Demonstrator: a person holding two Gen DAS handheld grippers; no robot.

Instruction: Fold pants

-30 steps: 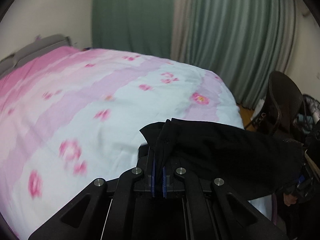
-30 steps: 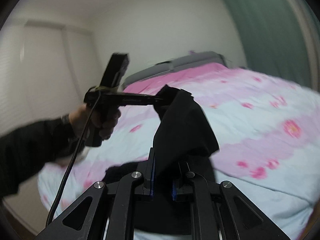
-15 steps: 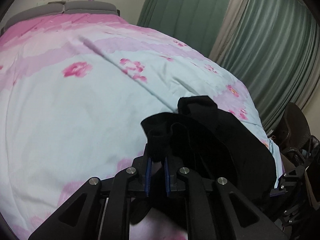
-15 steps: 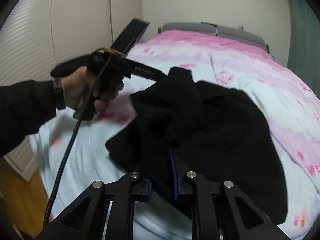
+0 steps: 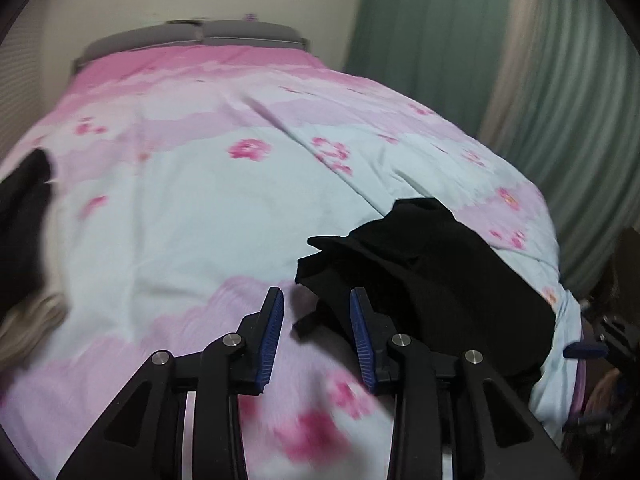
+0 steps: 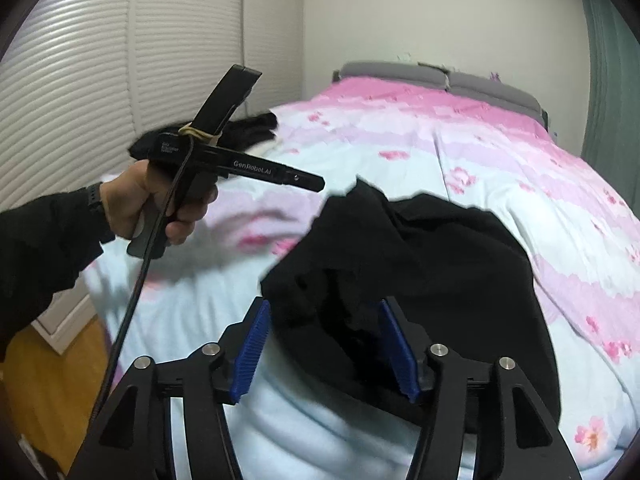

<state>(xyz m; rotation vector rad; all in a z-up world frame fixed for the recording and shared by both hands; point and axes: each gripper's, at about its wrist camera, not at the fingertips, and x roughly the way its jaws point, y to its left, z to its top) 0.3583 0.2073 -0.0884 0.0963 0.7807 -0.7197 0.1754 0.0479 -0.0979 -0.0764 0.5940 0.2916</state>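
Observation:
The black pants (image 5: 432, 280) lie crumpled on the pink and pale blue flowered quilt (image 5: 200, 208), near the bed's right edge. My left gripper (image 5: 317, 292) hovers at their left edge with its jaws opening. Only a loose corner of cloth reaches between the blue pads (image 5: 272, 328), and they do not press on it. In the right wrist view the pants (image 6: 420, 260) spread across the quilt (image 6: 500, 168). My right gripper (image 6: 325, 304) is low over their near edge, jaws opening, with bunched cloth between the pads but not pinched. A hand (image 6: 160, 204) holds the left gripper (image 6: 318, 183) just left of the pants.
More dark clothing (image 6: 248, 128) lies at the bed's far left side, with a pale garment (image 5: 28, 320) below it. A grey headboard (image 5: 192, 36) stands at the far end, green curtains (image 5: 500, 60) to the right, white louvred doors (image 6: 80, 80) to the left, and wooden floor (image 6: 52, 380) below.
Both grippers were shut on the pants and held them up. Both have since come down to the bed and opened, and the pants now rest on the quilt.

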